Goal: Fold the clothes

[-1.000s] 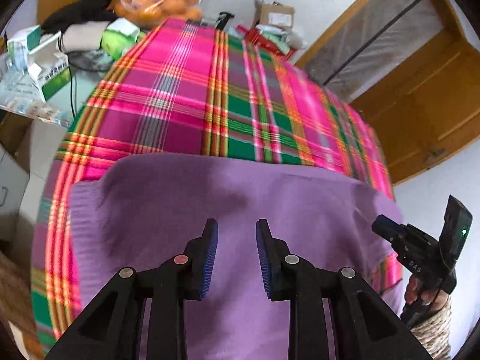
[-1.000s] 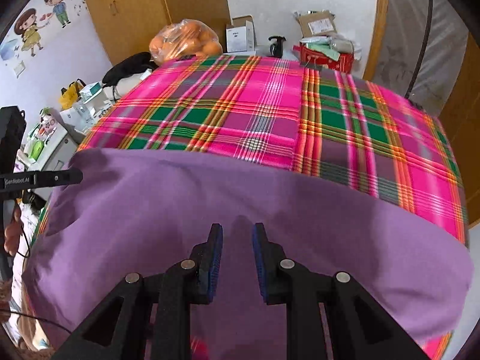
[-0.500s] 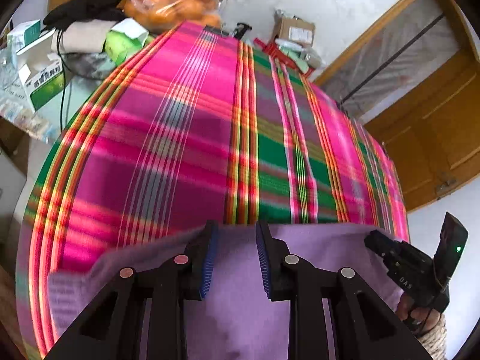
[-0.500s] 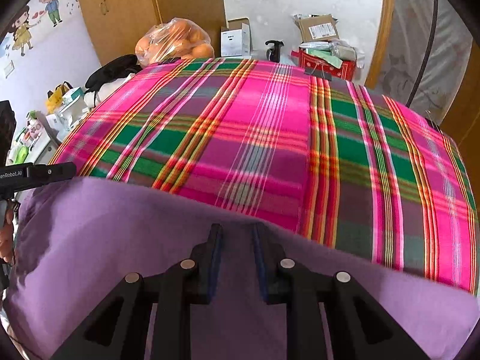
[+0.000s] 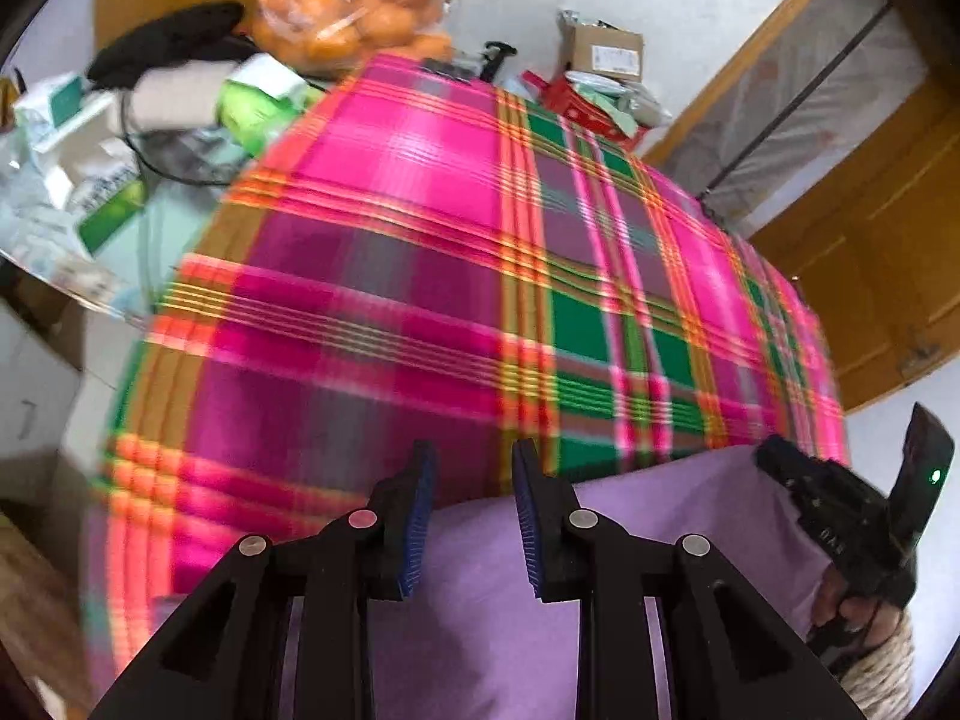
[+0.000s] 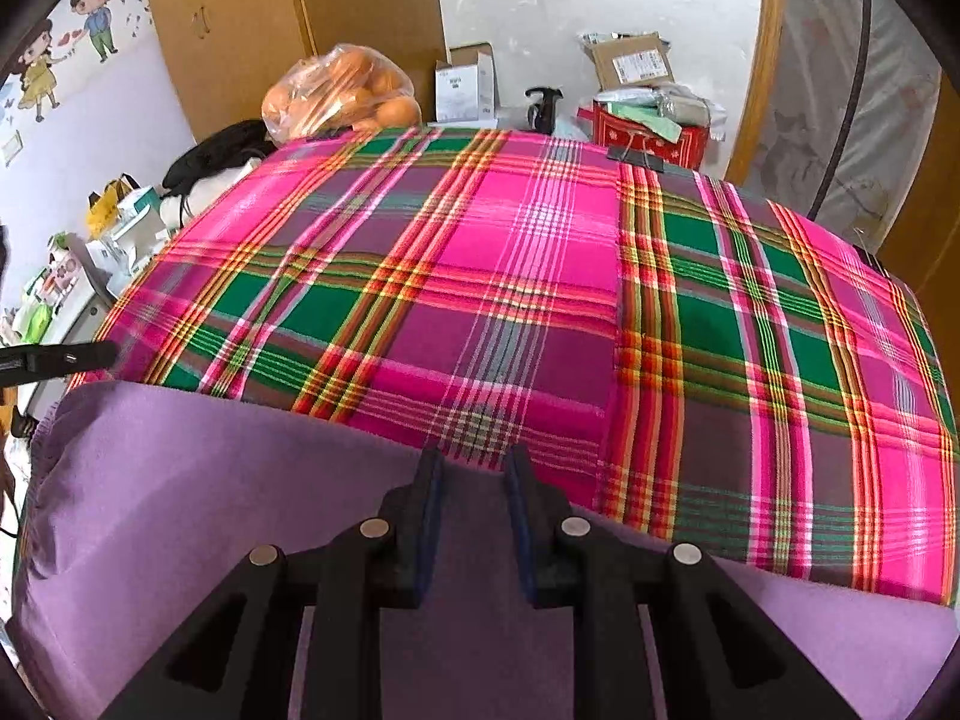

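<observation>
A purple garment (image 5: 660,540) lies on the near part of a table covered in pink, green and orange plaid cloth (image 5: 420,252). In the left wrist view my left gripper (image 5: 469,516) is open and empty, its fingertips over the garment's far edge. In the right wrist view the garment (image 6: 210,510) fills the near part of the view, and my right gripper (image 6: 474,516) is open and empty at its far edge. The right gripper also shows in the left wrist view (image 5: 840,528); a tip of the left gripper shows at the left of the right wrist view (image 6: 60,357).
A bag of oranges (image 6: 342,93), cardboard boxes (image 6: 630,60) and a red box (image 6: 654,135) stand past the table's far edge. A cluttered side surface with boxes and a black item (image 5: 162,48) lies to the left. Wooden doors (image 5: 888,210) are on the right.
Both grippers have moved toward the garment's far edge; more bare plaid cloth shows ahead and less purple fabric. Both stay open. The left wrist view is blurred by motion.
</observation>
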Demonstrator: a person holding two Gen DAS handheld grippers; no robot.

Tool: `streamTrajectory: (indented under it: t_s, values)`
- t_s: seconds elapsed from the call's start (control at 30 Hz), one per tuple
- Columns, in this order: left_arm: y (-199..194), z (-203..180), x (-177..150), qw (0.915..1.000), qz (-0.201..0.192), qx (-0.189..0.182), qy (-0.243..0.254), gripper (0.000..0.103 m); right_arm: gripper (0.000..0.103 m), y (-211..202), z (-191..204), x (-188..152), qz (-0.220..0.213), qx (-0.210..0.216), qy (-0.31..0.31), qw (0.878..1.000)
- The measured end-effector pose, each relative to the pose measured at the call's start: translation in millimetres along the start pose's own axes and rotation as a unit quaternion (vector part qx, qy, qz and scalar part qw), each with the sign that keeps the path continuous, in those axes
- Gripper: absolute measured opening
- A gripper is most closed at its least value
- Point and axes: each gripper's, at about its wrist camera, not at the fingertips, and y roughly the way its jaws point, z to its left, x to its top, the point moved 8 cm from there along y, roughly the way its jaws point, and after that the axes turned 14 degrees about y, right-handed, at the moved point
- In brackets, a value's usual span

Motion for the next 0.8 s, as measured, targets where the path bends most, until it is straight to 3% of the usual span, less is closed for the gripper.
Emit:
streamTrajectory:
  t_s: [0.13,0.37,0.43,0.6,0.8]
  values:
    - [-34.5,21.5,-7.9,0.9996,-0.020,0.018,-0.004,0.027,0.023,-17.0,3.2,-6.9,-0.006,0.010,0.022,1.000]
    - [-64.5,51.2,-34.1,0.9988,-0.022,0.029,-0.033,0.027,0.024,-51.8,59.3,-40.5,-0.005,0.060,-0.043,0.997]
    - [-66.5,53.9,-44.5,0.9987,-0.017,0.030,-0.037,0.027,0.025,-50.5,79.7,-53.5,0.016,0.075,-0.062,0.995]
    - [-60.0,45.0,-65.0,0.9984,0.000,0.056,0.013,0.027,0.025,-31.4,120.6,-81.2,0.052,0.076,-0.117,0.989]
    - [-50.8,52.2,-63.5,0.9969,-0.004,0.075,0.022,0.027,0.027,-14.9,137.4,-85.3,0.064,0.072,-0.117,0.988]
